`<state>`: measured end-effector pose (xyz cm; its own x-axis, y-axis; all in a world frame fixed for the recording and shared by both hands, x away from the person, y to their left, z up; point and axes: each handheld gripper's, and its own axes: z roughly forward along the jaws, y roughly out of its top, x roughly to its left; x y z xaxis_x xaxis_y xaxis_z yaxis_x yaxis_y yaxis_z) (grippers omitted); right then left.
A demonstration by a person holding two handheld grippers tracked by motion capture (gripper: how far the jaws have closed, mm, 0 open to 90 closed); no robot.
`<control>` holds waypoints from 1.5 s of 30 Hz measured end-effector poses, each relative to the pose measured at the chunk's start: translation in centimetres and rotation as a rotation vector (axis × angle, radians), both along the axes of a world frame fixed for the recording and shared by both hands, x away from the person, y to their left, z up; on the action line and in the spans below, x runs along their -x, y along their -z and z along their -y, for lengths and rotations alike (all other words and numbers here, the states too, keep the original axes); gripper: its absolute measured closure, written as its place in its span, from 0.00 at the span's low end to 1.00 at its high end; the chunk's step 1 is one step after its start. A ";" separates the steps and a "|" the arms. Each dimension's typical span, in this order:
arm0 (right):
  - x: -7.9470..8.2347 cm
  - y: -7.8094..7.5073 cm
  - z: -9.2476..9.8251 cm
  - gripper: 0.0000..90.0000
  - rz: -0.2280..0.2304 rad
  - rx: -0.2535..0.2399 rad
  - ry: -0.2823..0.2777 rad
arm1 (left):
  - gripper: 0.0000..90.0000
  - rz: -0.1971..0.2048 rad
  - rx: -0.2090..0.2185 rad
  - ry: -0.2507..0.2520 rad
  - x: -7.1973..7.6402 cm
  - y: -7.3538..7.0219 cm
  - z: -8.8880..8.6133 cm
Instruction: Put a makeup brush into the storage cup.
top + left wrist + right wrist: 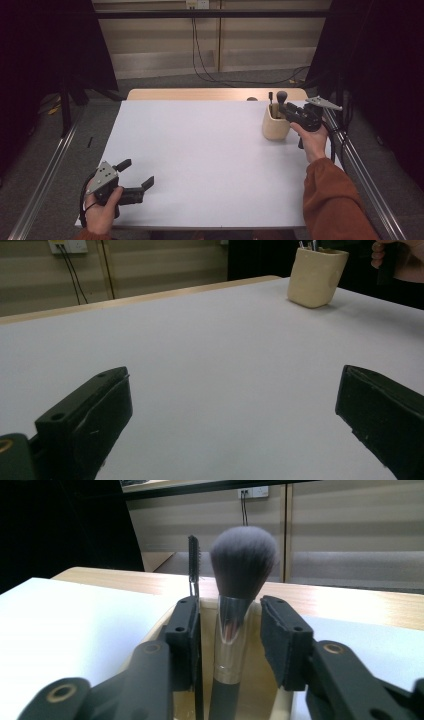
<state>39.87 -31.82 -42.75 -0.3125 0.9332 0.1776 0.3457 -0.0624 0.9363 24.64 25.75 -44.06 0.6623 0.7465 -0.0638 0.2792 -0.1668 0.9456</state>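
1. My right gripper [286, 108] is up at the far right of the table [200, 165], poking over the rim of the cup [275, 126].
2. In the right gripper view the brush [235, 605] stands upright between my jaws, fluffy grey head above them, shiny ferrule and dark handle running down into the cup [160, 625].
3. Those jaws are partly open. There's a clear gap between the right pad and the ferrule, and a thinner gap on the left side, so I'm not gripping the brush, it's just sitting between them.
4. A thin spoolie [193, 560] also sticks up out of the cup, right by my left jaw. Can't tell if it touches the pad or just sits behind it.
5. From the high view the cup is near the far right corner, with the brush [281, 95] and the spoolie [270, 96] poking out the top.
6. My left gripper [136, 174] is down at the near left corner, well away from the cup, low over the bare table.
7. Its jaws are spread wide with nothing between them. The left gripper view has just white tabletop in the gap, and the cup [316, 277] way off at the top right.
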 end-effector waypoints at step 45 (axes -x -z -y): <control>3.9 -0.5 -1.2 0.00 0.010 0.005 -0.010 | 0.02 0.003 0.001 -0.020 0.0 0.1 0.0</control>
<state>36.02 -30.60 -42.28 -0.3231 0.9311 0.1695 0.3371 -0.0541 0.9399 24.67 25.76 -44.12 0.6471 0.7598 -0.0624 0.2799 -0.1606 0.9465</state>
